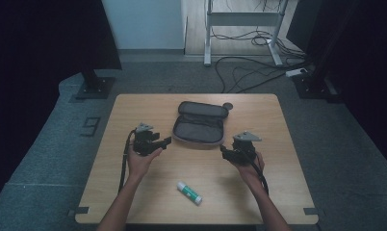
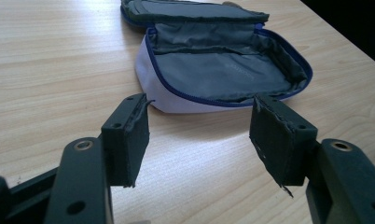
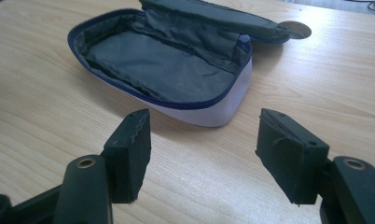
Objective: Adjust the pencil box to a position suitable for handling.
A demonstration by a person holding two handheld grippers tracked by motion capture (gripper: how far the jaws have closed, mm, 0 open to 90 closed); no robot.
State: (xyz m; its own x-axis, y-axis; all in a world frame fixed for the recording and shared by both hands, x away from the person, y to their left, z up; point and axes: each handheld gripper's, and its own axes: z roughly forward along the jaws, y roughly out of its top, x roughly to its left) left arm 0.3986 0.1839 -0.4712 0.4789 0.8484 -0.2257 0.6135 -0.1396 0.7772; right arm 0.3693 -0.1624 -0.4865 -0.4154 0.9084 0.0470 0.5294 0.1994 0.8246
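Note:
An open zip pouch [image 1: 199,126] with grey lining, a blue zipper and a pale outer side lies at the back middle of the wooden table [image 1: 259,192]. Its lid is folded back. My left gripper [image 1: 165,142] hovers just left of the pouch, jaws open and empty. In the left gripper view the left gripper [image 2: 202,135] faces the pouch [image 2: 223,70] from close by. My right gripper [image 1: 224,150] is just right of the pouch, also open and empty. In the right gripper view the right gripper [image 3: 204,149] looks at the pouch [image 3: 162,65]. A white glue stick [image 1: 189,192] with a green label lies near the front edge.
A round cable hole [image 1: 228,105] sits in the tabletop behind the pouch. Beyond the table stand a white desk frame [image 1: 242,19], loose cables [image 1: 249,72] on the floor and dark stands [image 1: 93,84] at both sides.

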